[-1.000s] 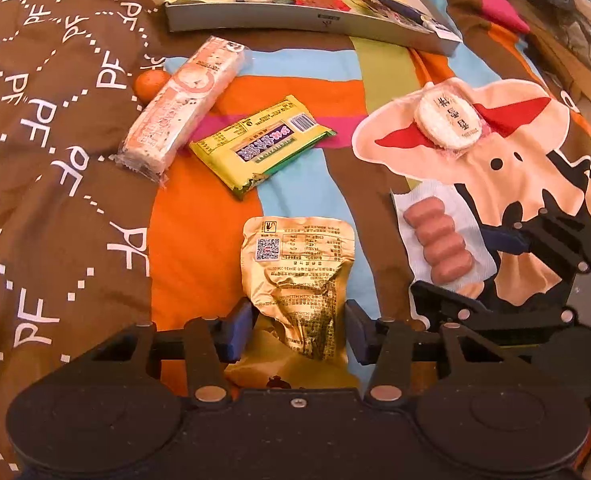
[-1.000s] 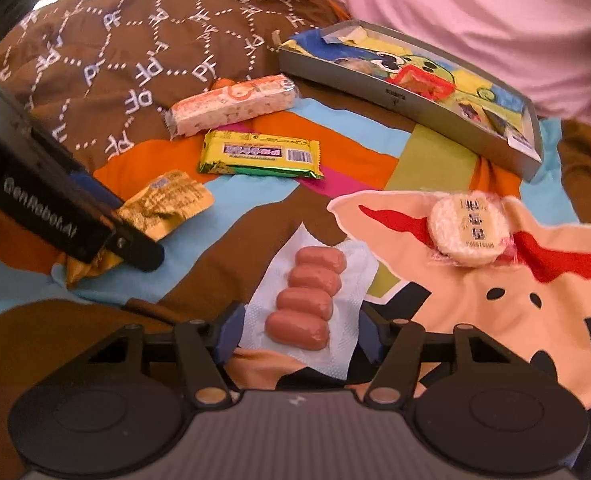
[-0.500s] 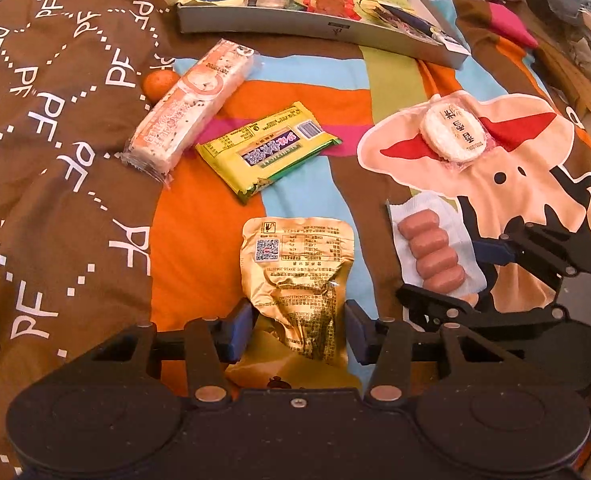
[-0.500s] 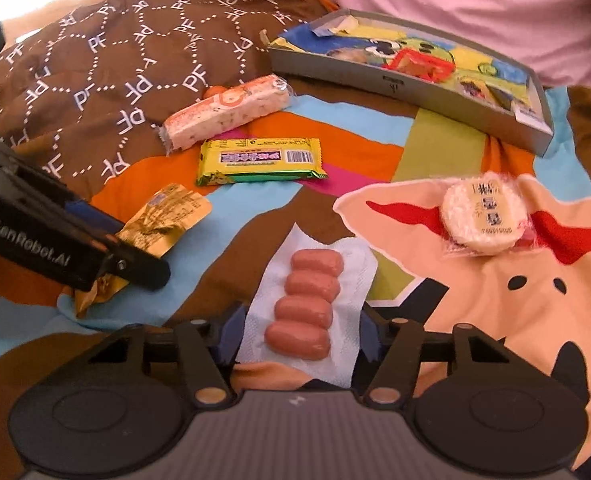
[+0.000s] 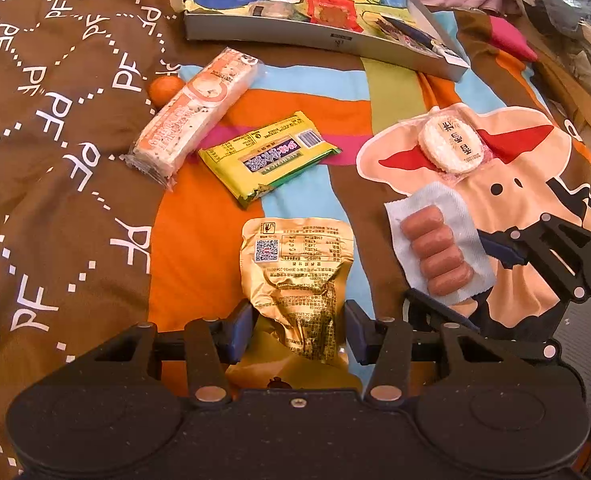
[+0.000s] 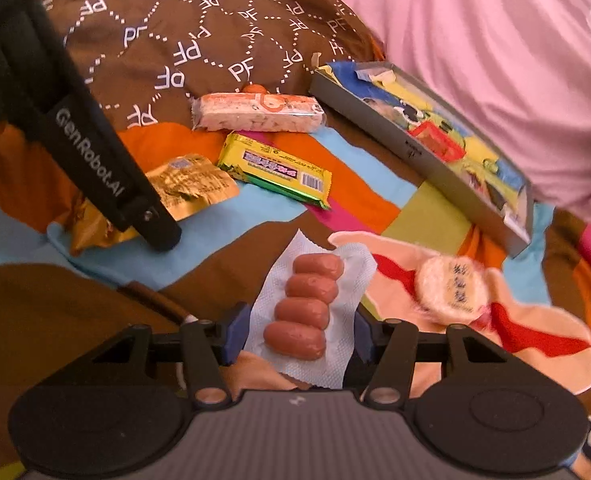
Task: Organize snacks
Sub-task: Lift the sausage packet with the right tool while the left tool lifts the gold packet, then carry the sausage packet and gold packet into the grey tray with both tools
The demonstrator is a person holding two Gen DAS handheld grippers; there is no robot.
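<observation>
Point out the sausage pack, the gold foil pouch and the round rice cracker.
sausage pack (image 6: pixel 301 308), right wrist view, on the third sausage from the top.
gold foil pouch (image 5: pixel 297 268), left wrist view, on the printed back panel.
round rice cracker (image 5: pixel 451 145), left wrist view, on its labelled face.

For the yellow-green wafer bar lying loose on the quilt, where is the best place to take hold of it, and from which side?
Grip the yellow-green wafer bar across its short width, near the middle, coming down from above. It lies flat on the quilt as a long, thin pack, so its long edges offer the narrowest span. The orange-white bar lies beside its left end, so mid-length is probably clearer.
</observation>
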